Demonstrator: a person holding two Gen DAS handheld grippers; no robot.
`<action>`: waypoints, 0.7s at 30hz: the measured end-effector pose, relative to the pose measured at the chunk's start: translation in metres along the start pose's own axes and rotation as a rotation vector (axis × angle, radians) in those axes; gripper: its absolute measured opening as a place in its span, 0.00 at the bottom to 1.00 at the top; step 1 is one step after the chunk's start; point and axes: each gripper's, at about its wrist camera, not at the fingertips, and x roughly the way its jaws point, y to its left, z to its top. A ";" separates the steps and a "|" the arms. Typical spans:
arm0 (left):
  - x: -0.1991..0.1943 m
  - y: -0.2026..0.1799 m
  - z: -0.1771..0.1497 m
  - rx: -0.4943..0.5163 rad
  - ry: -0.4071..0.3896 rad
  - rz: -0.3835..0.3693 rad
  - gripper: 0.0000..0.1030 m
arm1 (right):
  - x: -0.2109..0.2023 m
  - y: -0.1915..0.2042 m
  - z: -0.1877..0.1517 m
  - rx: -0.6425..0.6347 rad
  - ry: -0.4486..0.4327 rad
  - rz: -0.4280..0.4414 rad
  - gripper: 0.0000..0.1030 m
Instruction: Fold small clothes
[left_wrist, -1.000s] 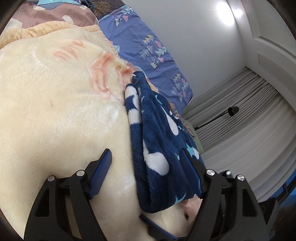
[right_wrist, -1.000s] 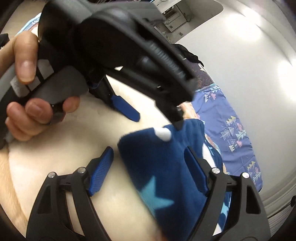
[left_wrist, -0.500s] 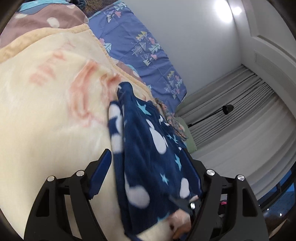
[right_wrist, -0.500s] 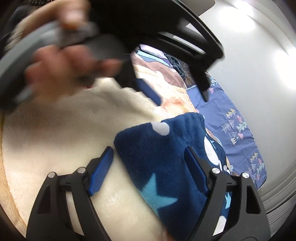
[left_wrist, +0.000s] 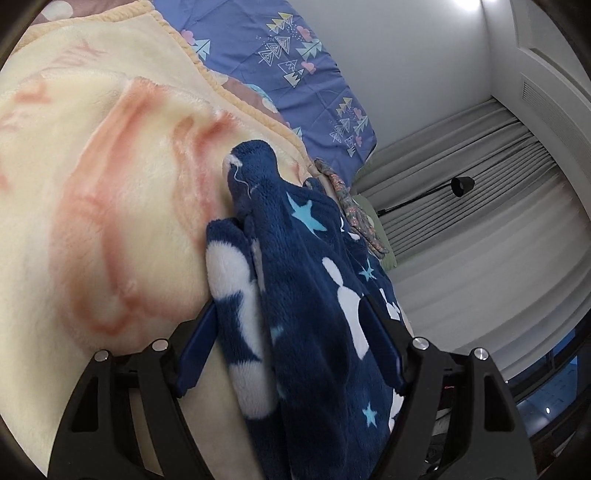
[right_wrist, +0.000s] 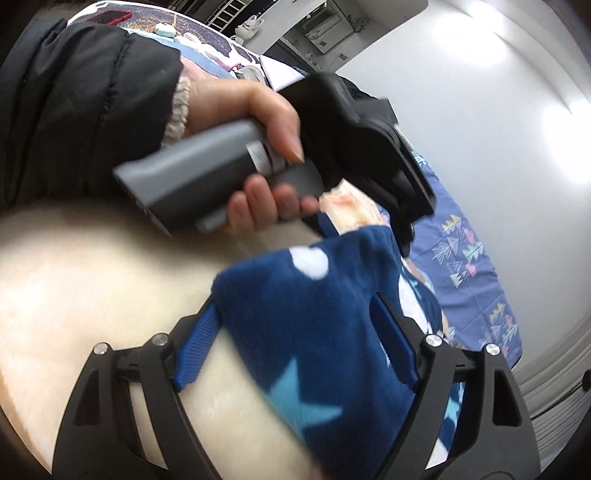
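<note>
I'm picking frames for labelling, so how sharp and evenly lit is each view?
Left wrist view: sharp, navy fleece garment and cream blanket crisp, ceiling glare top right, fisheye bending at edges. Right wrist view: the garment is blurred, the hand fairly clear, wall glare on the right.

garment (left_wrist: 314, 295): navy, white shapes, light-blue stars | blanket (left_wrist: 92, 203): cream, pink markings | sheet (left_wrist: 295, 74): periwinkle, tree print
</note>
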 end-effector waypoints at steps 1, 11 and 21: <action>0.001 -0.001 0.000 0.008 -0.004 -0.005 0.68 | 0.003 0.000 0.002 0.005 0.000 -0.010 0.80; 0.006 -0.003 0.002 -0.064 -0.044 0.027 0.28 | 0.009 -0.017 0.011 0.100 -0.018 0.032 0.23; 0.014 -0.119 0.026 0.106 -0.065 0.034 0.27 | -0.058 -0.139 -0.015 0.595 -0.164 0.074 0.22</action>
